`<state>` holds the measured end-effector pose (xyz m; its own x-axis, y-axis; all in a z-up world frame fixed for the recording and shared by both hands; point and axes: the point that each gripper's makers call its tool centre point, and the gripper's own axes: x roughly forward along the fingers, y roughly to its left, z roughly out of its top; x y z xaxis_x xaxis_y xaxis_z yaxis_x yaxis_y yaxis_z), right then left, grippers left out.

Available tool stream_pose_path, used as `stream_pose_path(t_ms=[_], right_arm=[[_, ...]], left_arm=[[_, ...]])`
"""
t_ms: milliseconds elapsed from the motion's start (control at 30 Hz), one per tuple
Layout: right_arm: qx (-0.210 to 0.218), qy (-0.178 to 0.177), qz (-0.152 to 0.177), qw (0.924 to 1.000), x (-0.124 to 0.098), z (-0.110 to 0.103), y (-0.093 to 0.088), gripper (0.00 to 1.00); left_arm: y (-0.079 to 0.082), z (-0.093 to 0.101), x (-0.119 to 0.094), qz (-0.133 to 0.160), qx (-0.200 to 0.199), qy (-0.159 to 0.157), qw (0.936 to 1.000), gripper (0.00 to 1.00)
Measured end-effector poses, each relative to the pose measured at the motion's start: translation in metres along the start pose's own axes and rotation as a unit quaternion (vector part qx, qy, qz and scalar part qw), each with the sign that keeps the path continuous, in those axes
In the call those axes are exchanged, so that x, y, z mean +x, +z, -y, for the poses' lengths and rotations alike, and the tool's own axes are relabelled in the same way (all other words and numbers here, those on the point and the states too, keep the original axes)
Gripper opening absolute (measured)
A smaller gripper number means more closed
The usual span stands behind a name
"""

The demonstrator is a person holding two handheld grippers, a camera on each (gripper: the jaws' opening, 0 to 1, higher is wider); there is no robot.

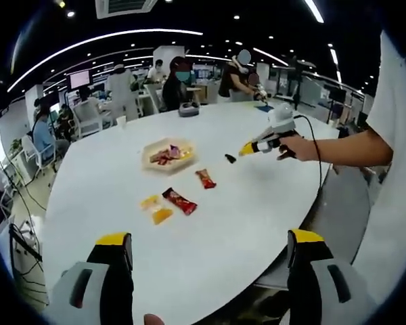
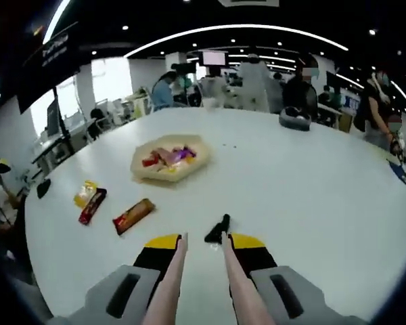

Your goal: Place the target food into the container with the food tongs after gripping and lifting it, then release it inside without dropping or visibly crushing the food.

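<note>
On the table (image 2: 311,196) a shallow container (image 2: 169,158) sat toward the middle, with wrapped snacks (image 2: 166,156) lying inside it. Nearer the person, three packets lay loose on the tabletop: a bar (image 2: 133,215) closest to the right gripper (image 2: 201,245), and off to its left a longer packet (image 2: 93,205) touching a small packet (image 2: 85,192). A small dark object (image 2: 218,229) lay just beyond the right gripper's tips. Far across the table rested a rounded device (image 2: 294,118). Behind the table, people (image 2: 257,84) stood among desks. The left gripper (image 1: 210,245) hung over the near edge.
</note>
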<state>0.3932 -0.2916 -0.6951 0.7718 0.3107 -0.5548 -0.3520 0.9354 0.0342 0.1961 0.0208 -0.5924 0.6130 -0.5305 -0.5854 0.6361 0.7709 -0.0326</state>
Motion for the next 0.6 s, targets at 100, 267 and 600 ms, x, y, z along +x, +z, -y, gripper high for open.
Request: stream_pose_path(t_ms=[100, 267, 600], right_arm=[[-0.040, -0.017, -0.021, 0.9988, 0.011, 0.012, 0.000, 0.26], [-0.015, -0.001, -0.051, 0.9986, 0.031, 0.013, -0.005, 0.26], [-0.016, -0.002, -0.120, 0.9926, 0.051, 0.011, -0.016, 0.26]], left_arm=[[0.002, -0.006, 0.002, 0.002, -0.003, 0.000, 1.0000, 0.95], [0.000, -0.012, 0.006, -0.005, -0.003, -0.001, 1.0000, 0.95], [-0.006, -0.029, 0.019, -0.009, -0.020, -0.009, 0.9997, 0.95]])
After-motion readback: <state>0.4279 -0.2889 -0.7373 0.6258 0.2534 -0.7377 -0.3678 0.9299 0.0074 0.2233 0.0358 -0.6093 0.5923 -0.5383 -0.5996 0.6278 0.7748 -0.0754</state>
